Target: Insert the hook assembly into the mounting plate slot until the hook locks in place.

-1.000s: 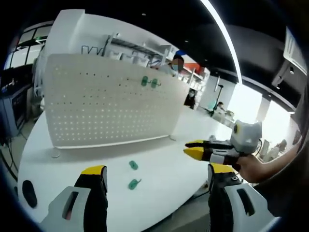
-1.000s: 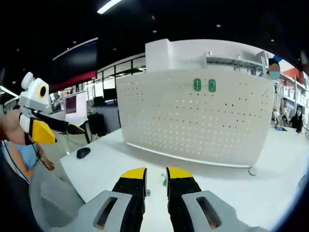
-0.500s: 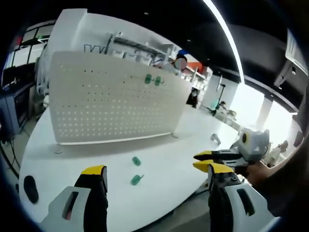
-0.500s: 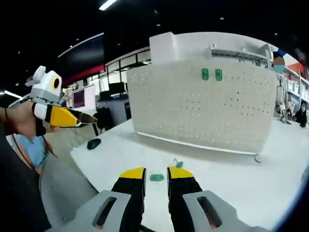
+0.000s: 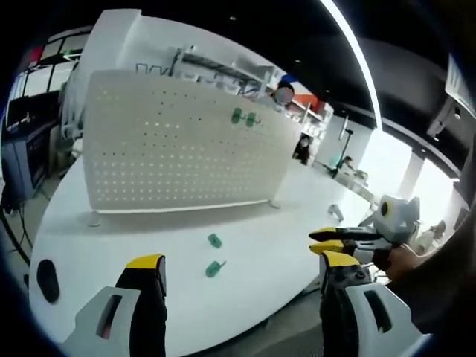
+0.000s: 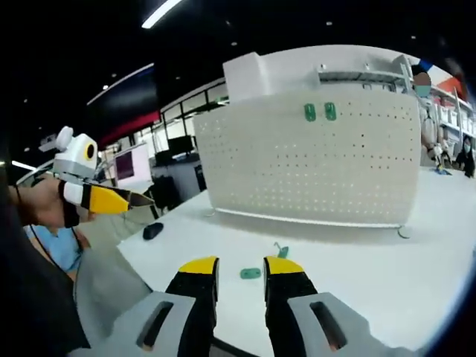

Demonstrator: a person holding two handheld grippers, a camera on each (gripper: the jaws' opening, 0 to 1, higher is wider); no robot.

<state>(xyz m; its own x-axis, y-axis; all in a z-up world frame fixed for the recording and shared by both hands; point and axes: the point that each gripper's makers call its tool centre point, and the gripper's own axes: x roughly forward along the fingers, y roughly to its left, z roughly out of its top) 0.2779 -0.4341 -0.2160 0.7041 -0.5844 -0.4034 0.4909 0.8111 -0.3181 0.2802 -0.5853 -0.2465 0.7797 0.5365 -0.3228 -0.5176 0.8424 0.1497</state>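
Both views toward pegboard [image 5: 178, 152], far

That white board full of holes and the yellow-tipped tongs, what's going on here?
A person holds a two-jaw gripper in each hand above a white table. Two green hook pieces lie loose on it, untouched. The pegboard stands upright behind them with two green hooks already mounted near its top. The left gripper is open and empty; the right gripper hovers over a piece, holding nothing.

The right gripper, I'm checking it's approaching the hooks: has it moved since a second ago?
Yes. In the left gripper view the right gripper has dropped from level with the pegboard's foot to beside the table edge, nearer the loose green hooks.
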